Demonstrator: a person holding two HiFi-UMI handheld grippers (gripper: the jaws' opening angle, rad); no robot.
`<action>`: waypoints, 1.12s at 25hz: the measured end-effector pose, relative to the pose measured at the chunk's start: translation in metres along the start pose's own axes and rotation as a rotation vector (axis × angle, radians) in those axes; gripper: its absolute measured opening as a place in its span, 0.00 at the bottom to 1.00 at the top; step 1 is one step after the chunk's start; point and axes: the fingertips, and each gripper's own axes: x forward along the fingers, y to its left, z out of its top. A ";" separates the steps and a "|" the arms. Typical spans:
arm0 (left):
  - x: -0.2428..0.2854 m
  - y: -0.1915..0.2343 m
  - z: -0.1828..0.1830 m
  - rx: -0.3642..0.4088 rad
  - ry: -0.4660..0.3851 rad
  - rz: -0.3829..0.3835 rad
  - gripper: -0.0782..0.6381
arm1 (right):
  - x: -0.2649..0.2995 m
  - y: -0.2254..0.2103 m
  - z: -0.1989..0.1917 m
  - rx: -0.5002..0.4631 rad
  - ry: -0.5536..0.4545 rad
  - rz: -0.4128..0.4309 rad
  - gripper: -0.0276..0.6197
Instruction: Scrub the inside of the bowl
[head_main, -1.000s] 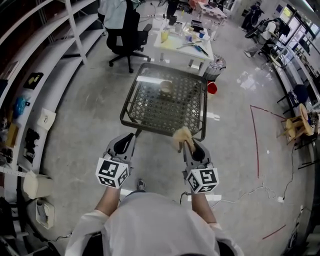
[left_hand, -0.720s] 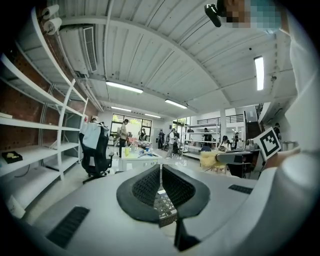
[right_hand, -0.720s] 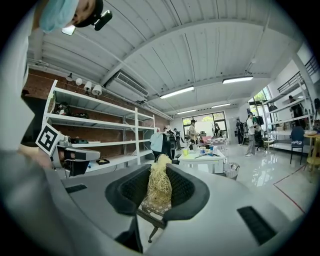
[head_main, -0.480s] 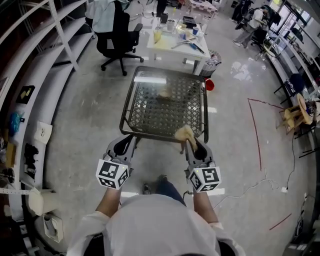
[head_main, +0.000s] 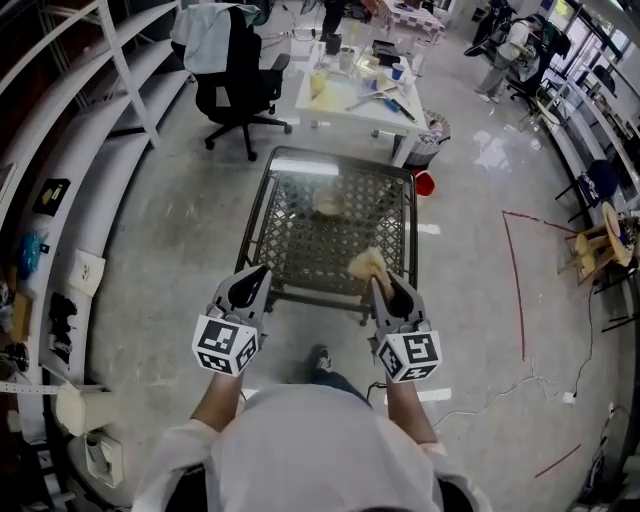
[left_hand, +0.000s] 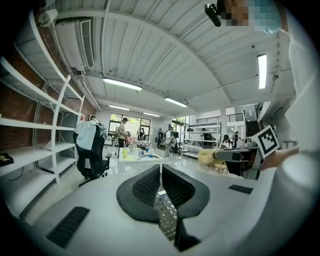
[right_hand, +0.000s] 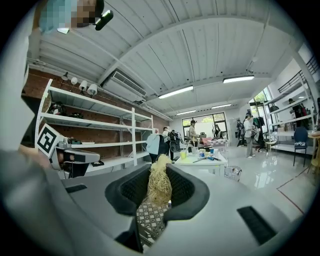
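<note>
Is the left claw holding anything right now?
No, the left claw is shut with nothing in it; the straw-coloured scrubber is gripped in the right claw.

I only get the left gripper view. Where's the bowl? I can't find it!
Observer: The head view shows the bowl, blurry, on the far half of the mesh table ahead of you.
Operator: And what's the fuzzy yellow thing off to my right?
Observer: It's a straw-coloured scrubber. In the right gripper view it sits between the jaws of the right gripper, which is shut on it.
</note>
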 end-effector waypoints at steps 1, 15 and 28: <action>0.008 0.002 0.002 0.000 -0.003 0.006 0.16 | 0.006 -0.005 0.000 -0.001 -0.001 0.008 0.20; 0.103 -0.006 0.011 -0.016 -0.015 0.067 0.17 | 0.063 -0.076 0.000 -0.013 0.013 0.119 0.20; 0.158 0.031 0.009 -0.038 0.012 0.043 0.17 | 0.117 -0.099 -0.001 0.003 0.021 0.097 0.20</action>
